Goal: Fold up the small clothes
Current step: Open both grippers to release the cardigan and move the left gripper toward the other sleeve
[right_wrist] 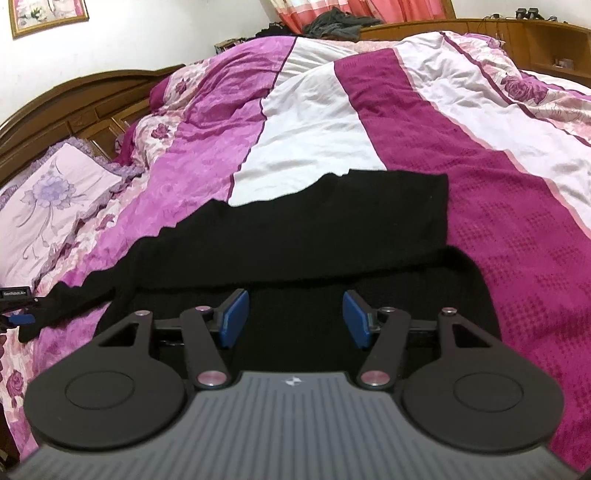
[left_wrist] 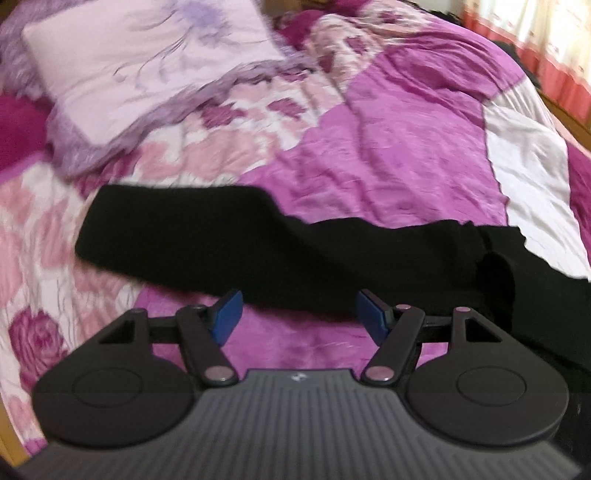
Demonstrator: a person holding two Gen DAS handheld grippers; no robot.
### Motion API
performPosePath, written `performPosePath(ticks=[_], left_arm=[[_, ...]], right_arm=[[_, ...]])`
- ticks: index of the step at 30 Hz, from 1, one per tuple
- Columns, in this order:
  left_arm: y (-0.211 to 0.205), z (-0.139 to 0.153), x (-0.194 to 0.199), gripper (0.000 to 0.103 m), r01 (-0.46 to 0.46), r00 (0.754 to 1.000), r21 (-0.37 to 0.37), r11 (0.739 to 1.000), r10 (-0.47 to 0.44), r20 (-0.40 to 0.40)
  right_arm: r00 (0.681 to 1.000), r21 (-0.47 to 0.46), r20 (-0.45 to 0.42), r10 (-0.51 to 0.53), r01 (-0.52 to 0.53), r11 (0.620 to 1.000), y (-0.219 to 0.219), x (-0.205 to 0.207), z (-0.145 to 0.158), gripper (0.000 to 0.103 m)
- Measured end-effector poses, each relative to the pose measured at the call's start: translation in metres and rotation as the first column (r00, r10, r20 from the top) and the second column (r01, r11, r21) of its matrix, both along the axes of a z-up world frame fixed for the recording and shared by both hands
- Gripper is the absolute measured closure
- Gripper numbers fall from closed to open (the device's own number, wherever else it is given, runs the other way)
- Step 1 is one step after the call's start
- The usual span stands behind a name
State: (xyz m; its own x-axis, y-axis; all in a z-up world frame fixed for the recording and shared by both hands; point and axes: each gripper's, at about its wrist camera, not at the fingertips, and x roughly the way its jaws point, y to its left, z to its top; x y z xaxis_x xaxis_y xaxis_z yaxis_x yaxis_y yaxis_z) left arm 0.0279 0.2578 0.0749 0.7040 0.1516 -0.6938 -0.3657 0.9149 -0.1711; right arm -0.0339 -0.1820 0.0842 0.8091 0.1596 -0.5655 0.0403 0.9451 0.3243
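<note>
Black knit garment (left_wrist: 229,236) lies flat on the pink patchwork quilt (left_wrist: 406,147). Left gripper (left_wrist: 297,315) and right gripper (right_wrist: 295,319) hover above it, jaws open, empty; best grip matching edges evenly.

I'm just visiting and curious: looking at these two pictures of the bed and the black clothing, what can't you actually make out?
- Black garment: what kind it is; its cloth shows no detail, and the right tool covers its near part in the right wrist view.
- Pillow: its flower print, smeared by blur in the left wrist view.
- Left tool: cut off by the right wrist view's left edge.
- Dark heap behind the bedspread: too small.
</note>
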Motion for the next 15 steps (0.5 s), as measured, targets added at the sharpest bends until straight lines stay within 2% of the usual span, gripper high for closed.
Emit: performPosePath(ticks=[7, 12, 15], left_arm=[[0.017, -0.018, -0.004, 0.033, -0.026, 0.999, -0.180, 0.983, 0.034, 0.041], [0.015, -0.026, 0.004, 0.033, -0.033, 0.996, -0.242, 0.970, 0.052, 0.072], [0.018, -0.033, 0.011, 0.033, -0.068, 0.993, -0.262, 0.963, 0.090, 0.071]], right_arm=[[0.999, 0.001, -0.029, -0.015, 0.015, 1.000, 0.003, 0.001, -0.008, 0.039], [0.999, -0.005, -0.047, -0.019, 0.018, 1.000, 0.005, 0.003, -0.013, 0.039], [0.999, -0.010, -0.049, -0.022, 0.021, 1.000, 0.005, 0.004, -0.013, 0.039]])
